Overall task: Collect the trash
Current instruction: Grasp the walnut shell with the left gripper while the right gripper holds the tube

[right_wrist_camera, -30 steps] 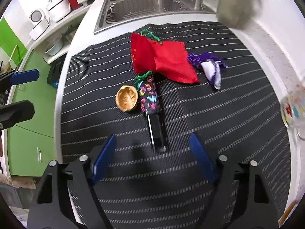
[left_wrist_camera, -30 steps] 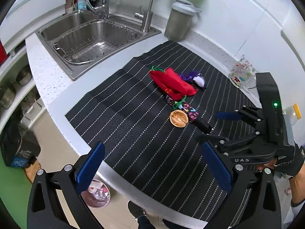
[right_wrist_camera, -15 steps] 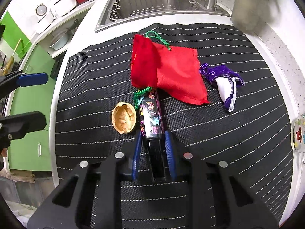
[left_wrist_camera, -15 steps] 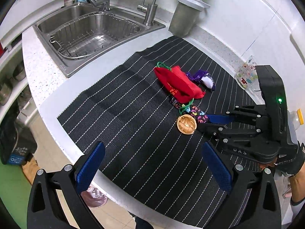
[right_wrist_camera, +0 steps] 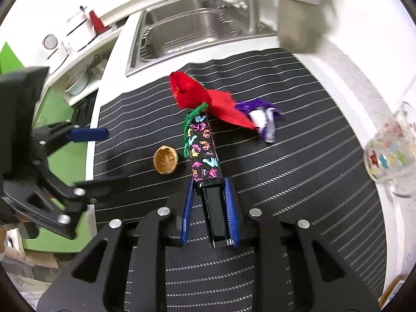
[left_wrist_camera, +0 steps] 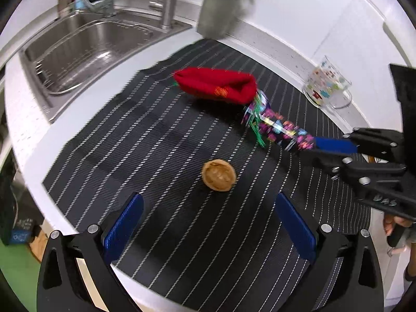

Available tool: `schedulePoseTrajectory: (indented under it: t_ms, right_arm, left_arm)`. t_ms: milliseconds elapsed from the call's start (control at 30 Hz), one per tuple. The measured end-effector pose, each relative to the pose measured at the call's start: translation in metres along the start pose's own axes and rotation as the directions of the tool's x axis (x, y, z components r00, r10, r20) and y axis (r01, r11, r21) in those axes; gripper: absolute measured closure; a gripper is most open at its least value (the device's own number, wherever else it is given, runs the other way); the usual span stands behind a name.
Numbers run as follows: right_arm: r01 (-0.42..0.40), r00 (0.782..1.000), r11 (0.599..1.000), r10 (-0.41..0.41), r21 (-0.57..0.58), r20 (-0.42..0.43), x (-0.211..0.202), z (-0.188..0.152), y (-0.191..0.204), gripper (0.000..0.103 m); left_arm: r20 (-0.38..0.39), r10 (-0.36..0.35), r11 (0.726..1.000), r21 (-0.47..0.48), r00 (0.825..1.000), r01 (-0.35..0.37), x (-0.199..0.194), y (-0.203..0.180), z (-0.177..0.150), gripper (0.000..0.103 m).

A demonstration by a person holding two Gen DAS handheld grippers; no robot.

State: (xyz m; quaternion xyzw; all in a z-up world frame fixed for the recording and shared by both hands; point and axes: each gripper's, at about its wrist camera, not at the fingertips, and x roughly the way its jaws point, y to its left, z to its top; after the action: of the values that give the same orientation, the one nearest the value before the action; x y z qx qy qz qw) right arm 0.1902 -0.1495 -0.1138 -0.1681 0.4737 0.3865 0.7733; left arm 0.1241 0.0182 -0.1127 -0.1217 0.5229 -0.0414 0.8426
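My right gripper (right_wrist_camera: 209,189) is shut on the black end of a long black stick with coloured marks (right_wrist_camera: 204,149), also in the left wrist view (left_wrist_camera: 280,130). A green tassel (right_wrist_camera: 188,132) hangs at its far end. A walnut half shell (left_wrist_camera: 219,175) lies on the striped black mat (left_wrist_camera: 156,135), just ahead of my open, empty left gripper (left_wrist_camera: 208,223); it also shows in the right wrist view (right_wrist_camera: 165,160). A red cloth pouch (left_wrist_camera: 218,84) and a purple and white wrapper (right_wrist_camera: 262,119) lie further back.
A steel sink (left_wrist_camera: 85,49) is at the back left. A grey lidded bin (left_wrist_camera: 221,13) stands behind the mat. A printed glass mug (left_wrist_camera: 326,87) stands at the right by the wall. The counter edge (left_wrist_camera: 36,171) runs close at the left.
My right gripper has shut on the stick and tilted it up, dragging the red pouch. My left gripper has moved forward, closer to the walnut shell.
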Motion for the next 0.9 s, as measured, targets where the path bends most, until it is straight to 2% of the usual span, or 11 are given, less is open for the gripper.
schedulePoseTrajectory:
  t_ms: [367, 467, 533, 600, 667, 900]
  right_arm:
    - [0.024, 0.999, 0.996, -0.028, 0.087, 0.042, -0.019, -0.014, -0.027, 0.079]
    - [0.025, 0.999, 0.995, -0.029, 0.099, 0.043, -0.018, -0.017, -0.03, 0.079]
    - [0.024, 0.999, 0.994, -0.029, 0.105, 0.044, -0.018, -0.018, -0.032, 0.079]
    - [0.025, 0.999, 0.994, -0.029, 0.107, 0.043, -0.017, -0.018, -0.033, 0.079]
    - [0.024, 0.999, 0.994, -0.029, 0.107, 0.044, -0.017, -0.019, -0.033, 0.079]
    - [0.03, 0.998, 0.993, -0.037, 0.112, 0.058, -0.022, -0.022, -0.033, 0.079]
  left_arm:
    - [-0.03, 0.026, 0.998, 0.063, 0.999, -0.024, 0.037, -0.008, 0.004, 0.007]
    - [-0.04, 0.044, 0.997, 0.072, 0.998, -0.041, 0.043, -0.008, 0.002, 0.037]
    - [-0.039, 0.049, 0.996, 0.076, 0.998, -0.046, 0.044, -0.007, 0.002, 0.04]
    - [-0.035, 0.058, 0.995, 0.083, 0.998, -0.055, 0.045, -0.008, 0.002, 0.06]
    - [-0.039, 0.053, 0.996, 0.08, 0.998, -0.049, 0.046, -0.007, 0.003, 0.07]
    - [-0.024, 0.039, 0.998, 0.06, 0.999, -0.038, 0.032, -0.007, 0.0, 0.07]
